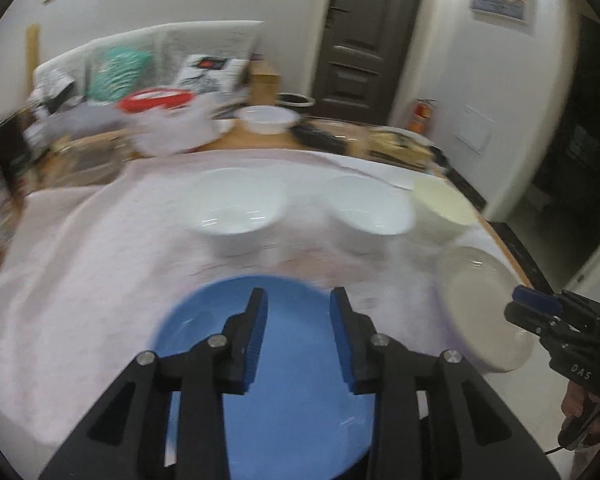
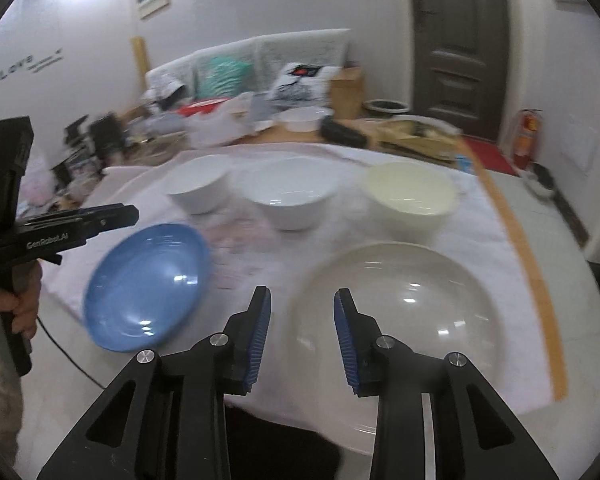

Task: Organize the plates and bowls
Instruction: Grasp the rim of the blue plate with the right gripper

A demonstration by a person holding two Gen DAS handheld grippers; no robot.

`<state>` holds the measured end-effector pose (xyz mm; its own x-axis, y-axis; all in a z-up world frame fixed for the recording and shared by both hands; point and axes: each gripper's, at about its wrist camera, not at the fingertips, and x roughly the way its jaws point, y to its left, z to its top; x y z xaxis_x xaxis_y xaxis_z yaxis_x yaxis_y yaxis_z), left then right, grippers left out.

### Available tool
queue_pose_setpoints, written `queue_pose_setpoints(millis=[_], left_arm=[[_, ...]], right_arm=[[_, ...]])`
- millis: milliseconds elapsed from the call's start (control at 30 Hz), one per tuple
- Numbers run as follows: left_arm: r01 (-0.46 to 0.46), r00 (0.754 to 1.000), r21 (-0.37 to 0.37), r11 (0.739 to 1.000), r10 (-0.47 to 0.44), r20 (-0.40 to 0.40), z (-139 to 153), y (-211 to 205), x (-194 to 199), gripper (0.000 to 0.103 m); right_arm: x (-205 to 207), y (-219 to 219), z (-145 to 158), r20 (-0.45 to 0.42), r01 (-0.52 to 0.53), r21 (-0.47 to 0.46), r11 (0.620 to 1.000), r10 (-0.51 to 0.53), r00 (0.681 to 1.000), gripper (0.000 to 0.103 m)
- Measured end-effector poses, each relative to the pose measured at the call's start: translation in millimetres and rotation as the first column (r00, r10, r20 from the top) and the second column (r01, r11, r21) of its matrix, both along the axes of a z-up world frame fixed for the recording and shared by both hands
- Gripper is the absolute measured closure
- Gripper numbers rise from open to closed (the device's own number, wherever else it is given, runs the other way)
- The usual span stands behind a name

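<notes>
A blue plate (image 1: 296, 364) lies at the near edge of the cloth-covered table (image 1: 100, 260); my left gripper (image 1: 299, 300) hangs open just above it, holding nothing. A beige plate (image 2: 400, 304) lies to the right; my right gripper (image 2: 302, 300) is open over its near left rim. Behind stand two white bowls (image 2: 200, 188) (image 2: 292, 196) and a cream bowl (image 2: 410, 192) in a row. The blue plate (image 2: 148, 288) and the left gripper's fingers (image 2: 100, 216) show in the right wrist view. The beige plate (image 1: 484, 304) shows in the left wrist view.
Beyond the cloth the table's far end holds a white basin (image 1: 268, 118), a red-lidded container (image 1: 156, 100), a dark brush (image 1: 320, 136) and wooden items (image 1: 400, 144). A sofa (image 2: 260, 64) and a dark door (image 2: 460, 40) stand behind. The table's right edge (image 2: 532, 272) is close.
</notes>
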<state>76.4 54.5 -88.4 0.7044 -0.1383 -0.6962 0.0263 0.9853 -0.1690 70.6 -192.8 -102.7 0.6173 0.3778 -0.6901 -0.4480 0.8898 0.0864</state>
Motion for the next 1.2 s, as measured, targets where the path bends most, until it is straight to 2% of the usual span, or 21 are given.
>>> queue_pose_setpoints(millis=[233, 400, 567, 700, 867, 933, 1200], left_arm=[[-0.125, 0.991, -0.032, 0.992, 0.123, -0.045, -26.8, 69.1, -17.3, 0.074], [-0.159, 0.983, -0.121, 0.98, 0.146, -0.109, -60.0, 95.8, -20.6, 0.074], [-0.151, 0.982, -0.165, 0.975, 0.129, -0.138, -79.1, 99.7, -22.4, 0.075], [-0.144, 0.982, -0.183, 0.973, 0.119, -0.144, -87.2, 97.5, -25.1, 0.087], [-0.15, 0.982, -0.176, 0.973, 0.126, -0.14, -89.8, 98.0, -23.0, 0.095], [-0.149, 0.982, -0.181, 0.972, 0.124, -0.14, -90.5, 99.1, -22.4, 0.096], [-0.134, 0.985, -0.17, 0.976, 0.113, -0.128, -83.9, 96.6, -22.0, 0.096]], right_arm=[[13.5, 66.5, -29.8, -0.118, -0.113, 0.004, 0.994, 0.113, 0.987, 0.076], [19.9, 89.4, -59.0, -0.199, -0.13, -0.038, 0.991, 0.12, 0.973, 0.076], [21.0, 99.6, -74.7, -0.239, -0.135, -0.045, 0.99, 0.121, 0.964, 0.076], [21.4, 104.1, -76.7, -0.25, -0.135, -0.047, 0.99, 0.119, 0.961, 0.076], [22.4, 105.7, -76.1, -0.254, -0.148, -0.043, 0.988, 0.132, 0.958, 0.085], [22.4, 106.3, -76.0, -0.254, -0.151, -0.044, 0.988, 0.135, 0.958, 0.088], [20.4, 106.4, -72.6, -0.235, -0.137, -0.053, 0.989, 0.121, 0.964, 0.087]])
